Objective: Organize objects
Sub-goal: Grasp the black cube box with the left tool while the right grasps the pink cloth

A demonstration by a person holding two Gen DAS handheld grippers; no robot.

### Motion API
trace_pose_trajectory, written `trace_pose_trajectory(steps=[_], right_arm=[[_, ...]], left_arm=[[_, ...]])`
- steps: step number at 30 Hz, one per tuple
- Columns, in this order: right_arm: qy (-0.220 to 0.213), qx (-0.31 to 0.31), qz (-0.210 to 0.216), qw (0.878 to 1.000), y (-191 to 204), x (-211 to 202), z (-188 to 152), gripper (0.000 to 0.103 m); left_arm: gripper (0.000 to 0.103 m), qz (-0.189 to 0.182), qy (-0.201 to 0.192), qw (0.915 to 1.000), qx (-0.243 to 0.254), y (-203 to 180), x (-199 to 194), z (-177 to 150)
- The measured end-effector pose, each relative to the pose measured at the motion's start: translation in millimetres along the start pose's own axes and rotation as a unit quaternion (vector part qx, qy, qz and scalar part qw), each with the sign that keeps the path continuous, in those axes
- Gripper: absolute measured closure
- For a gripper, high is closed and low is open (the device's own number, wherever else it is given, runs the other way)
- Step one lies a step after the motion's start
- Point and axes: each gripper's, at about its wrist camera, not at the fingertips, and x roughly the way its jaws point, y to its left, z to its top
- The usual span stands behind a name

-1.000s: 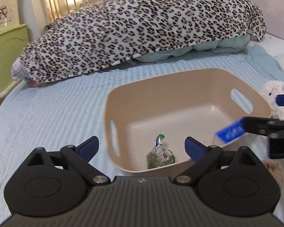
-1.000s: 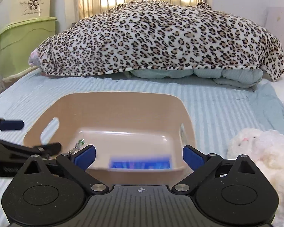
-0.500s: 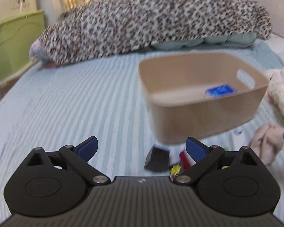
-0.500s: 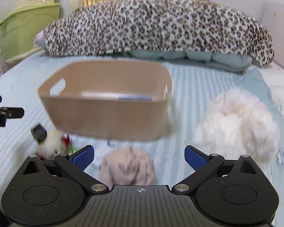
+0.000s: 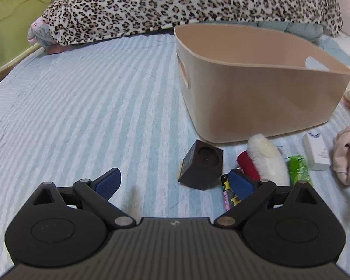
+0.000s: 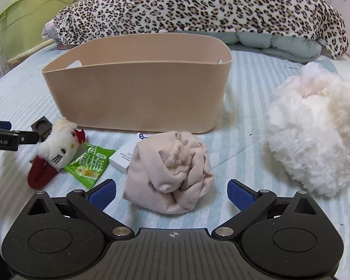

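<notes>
Left gripper (image 5: pixel 175 183): I have its fingers wide and empty, low over the striped sheet, near the dark cube (image 5: pixel 201 165).
Right gripper (image 6: pixel 171 192): fingers wide, empty, framing the balled pink cloth (image 6: pixel 169 175).
Bin (image 6: pixel 137 98): the tan bin sits just beyond the clutter.
Loose items: Hello Kitty plush (image 6: pixel 56 148), green snack packet (image 6: pixel 89 163) and small white box (image 6: pixel 123 156) lie left of the cloth.
Next grip: I'd go deep around the cloth's bulk so no fold trails out.
</notes>
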Motion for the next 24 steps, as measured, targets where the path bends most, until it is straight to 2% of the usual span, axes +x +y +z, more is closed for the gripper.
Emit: trace_pose_trajectory(steps=[1, 4, 6, 7, 11, 12, 14, 18, 24], right_arm=[[-0.001, 0.003, 0.000, 1.000, 0, 3, 0, 0.000], [-0.004, 0.012, 0.002, 1.000, -2, 11, 1, 0.003], [-0.001, 0.014, 0.007, 1.000, -1, 16, 2, 0.014], [0.000, 0.016, 0.011, 1.000, -1, 17, 2, 0.016], [-0.003, 0.010, 0.006, 1.000, 4, 20, 3, 0.028], [-0.005, 0.007, 0.000, 1.000, 5, 19, 3, 0.036], [-0.001, 0.006, -0.012, 1.000, 4, 19, 2, 0.049], [0.001, 0.018, -0.005, 1.000, -3, 14, -1, 0.060], [-0.010, 0.027, 0.000, 1.000, -8, 1, -3, 0.063]], left_arm=[[0.008, 0.002, 0.001, 1.0000, 0.003, -1, 3, 0], [0.024, 0.003, -0.001, 1.0000, 0.003, -3, 11, 0], [0.033, -0.003, 0.005, 1.0000, 0.004, -4, 16, 0], [0.036, -0.006, 0.008, 0.9999, 0.006, -5, 18, -1], [0.063, -0.018, 0.014, 0.9996, 0.016, -10, 24, -2], [0.068, -0.020, 0.010, 0.9996, 0.016, -12, 24, -3], [0.068, -0.017, 0.002, 0.9997, 0.015, -14, 23, -4], [0.069, -0.023, -0.007, 0.9996, 0.017, -15, 18, -8], [0.069, -0.020, -0.016, 0.9995, 0.020, -11, 3, -8]])
